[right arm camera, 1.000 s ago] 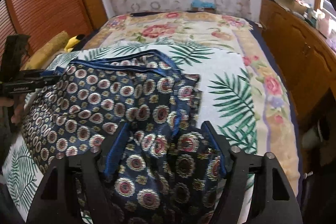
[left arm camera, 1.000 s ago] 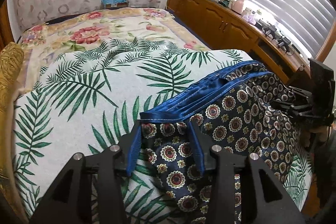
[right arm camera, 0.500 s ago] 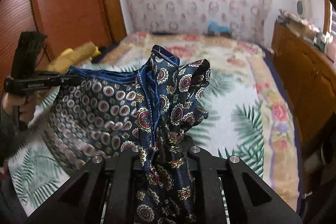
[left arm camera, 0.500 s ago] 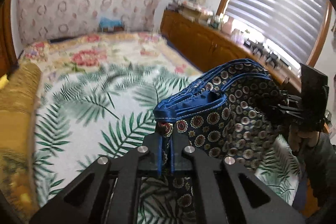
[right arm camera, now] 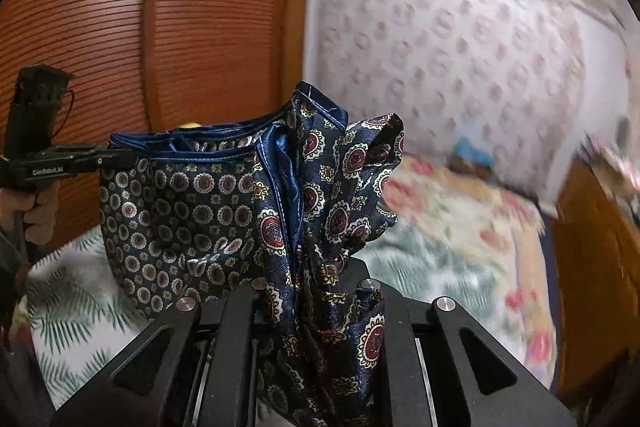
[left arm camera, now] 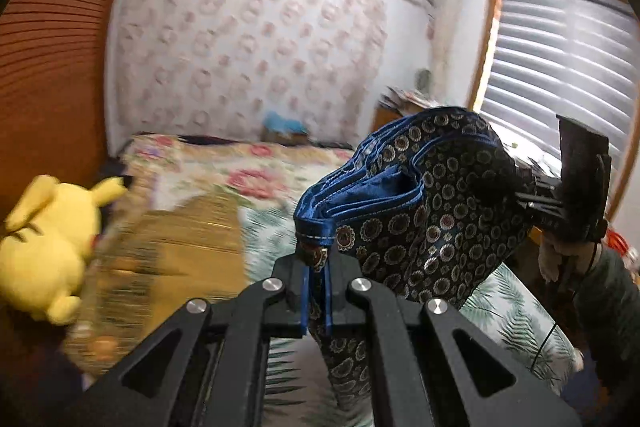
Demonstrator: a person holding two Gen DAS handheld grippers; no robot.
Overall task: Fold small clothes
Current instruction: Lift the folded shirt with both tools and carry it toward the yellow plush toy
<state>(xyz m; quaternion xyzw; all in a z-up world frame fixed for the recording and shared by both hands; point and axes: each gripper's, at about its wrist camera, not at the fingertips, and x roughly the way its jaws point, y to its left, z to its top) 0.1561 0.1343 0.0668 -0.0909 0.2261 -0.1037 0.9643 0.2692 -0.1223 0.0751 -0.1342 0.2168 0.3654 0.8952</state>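
A pair of navy patterned shorts (left arm camera: 420, 223) with a blue waistband hangs in the air above the bed, stretched between both grippers. My left gripper (left arm camera: 316, 267) is shut on one end of the waistband, which bunches up between its pads. The same shorts (right arm camera: 192, 211) fill the right wrist view, where my right gripper (right arm camera: 316, 267) is shut on a thick gather of the fabric. Each gripper shows in the other's view: the right one (left arm camera: 532, 199) at the far right, the left one (right arm camera: 120, 157) at the far left, held by a hand (right arm camera: 36, 211).
The bed (right arm camera: 448, 227) below carries a palm-leaf sheet (left arm camera: 516, 311) and a floral blanket (left arm camera: 248, 175). A yellow plush toy (left arm camera: 48, 243) lies on a gold cushion (left arm camera: 180, 243) at the left. A wooden wardrobe (right arm camera: 120, 27) stands to the left, a wooden cabinet (right arm camera: 596, 267) and blinds (left arm camera: 560, 67) to the right.
Both grippers went from open to shut on the shorts, then rose and lifted them off the bed. The views tipped up from the sheet toward the walls.
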